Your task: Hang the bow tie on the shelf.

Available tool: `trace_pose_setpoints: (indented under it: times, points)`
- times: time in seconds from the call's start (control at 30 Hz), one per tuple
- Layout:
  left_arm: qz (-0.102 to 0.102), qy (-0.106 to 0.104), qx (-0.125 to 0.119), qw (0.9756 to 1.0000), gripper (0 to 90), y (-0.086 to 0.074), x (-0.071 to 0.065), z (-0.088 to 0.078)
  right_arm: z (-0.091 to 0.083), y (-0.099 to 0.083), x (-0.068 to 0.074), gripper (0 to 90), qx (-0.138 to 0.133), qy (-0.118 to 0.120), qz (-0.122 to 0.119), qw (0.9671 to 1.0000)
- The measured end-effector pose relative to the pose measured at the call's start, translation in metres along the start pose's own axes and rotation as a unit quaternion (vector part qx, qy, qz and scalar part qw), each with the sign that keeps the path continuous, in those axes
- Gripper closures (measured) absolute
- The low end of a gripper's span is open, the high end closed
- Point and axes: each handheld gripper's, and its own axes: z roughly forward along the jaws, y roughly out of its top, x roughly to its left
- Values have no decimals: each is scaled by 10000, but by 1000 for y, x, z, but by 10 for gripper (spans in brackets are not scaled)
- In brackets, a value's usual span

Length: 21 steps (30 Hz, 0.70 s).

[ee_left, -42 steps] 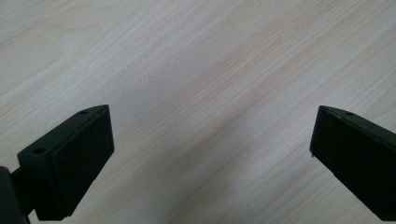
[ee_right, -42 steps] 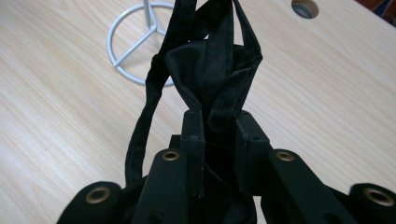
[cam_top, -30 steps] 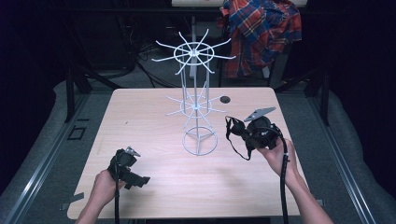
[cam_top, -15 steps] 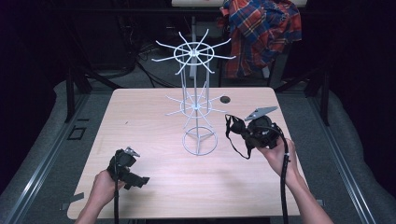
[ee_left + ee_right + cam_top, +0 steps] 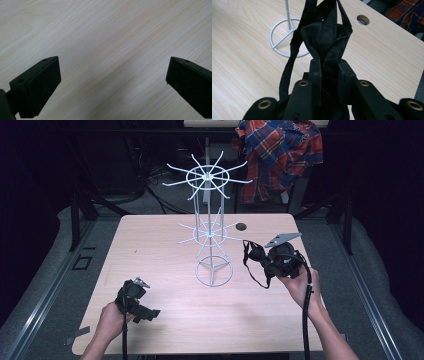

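here, small black fabric bag point(image 5: 325, 35), crumpled, long strap loops dangling, pinched in right tool point(image 5: 329, 67), left tool point(image 5: 112, 82) wide

One camera looks down from high above my table point(image 5: 150, 245). My two gripper cameras sit very close to it. The right one also sees the white rack point(image 5: 287, 37).

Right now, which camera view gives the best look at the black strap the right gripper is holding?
The right gripper view: the black strap is close up, pinched between the shut jaws of the right gripper, with a loop hanging down on the left. The high view shows the black strap small and dark beside the white wire rack. The left gripper view looks at the table.
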Motion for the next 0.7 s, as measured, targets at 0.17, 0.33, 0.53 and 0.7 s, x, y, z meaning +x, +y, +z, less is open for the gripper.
trace_pose_setpoints:
  times: [0.17,0.33,0.53,0.7]
  points:
    - [24,11,20,10000,0,0,-1,0,0,2,1,764,4,-4,-17,10000]
    - [4,6,20,10000,0,0,-1,0,-3,3,1,764,-14,-4,-38,10000]
    - [14,9,21,10000,0,0,-1,0,-3,4,0,764,-31,-15,3,10000]
    - [11,2,27,10000,0,0,-1,0,2,6,0,764,17,-42,-4,10000]
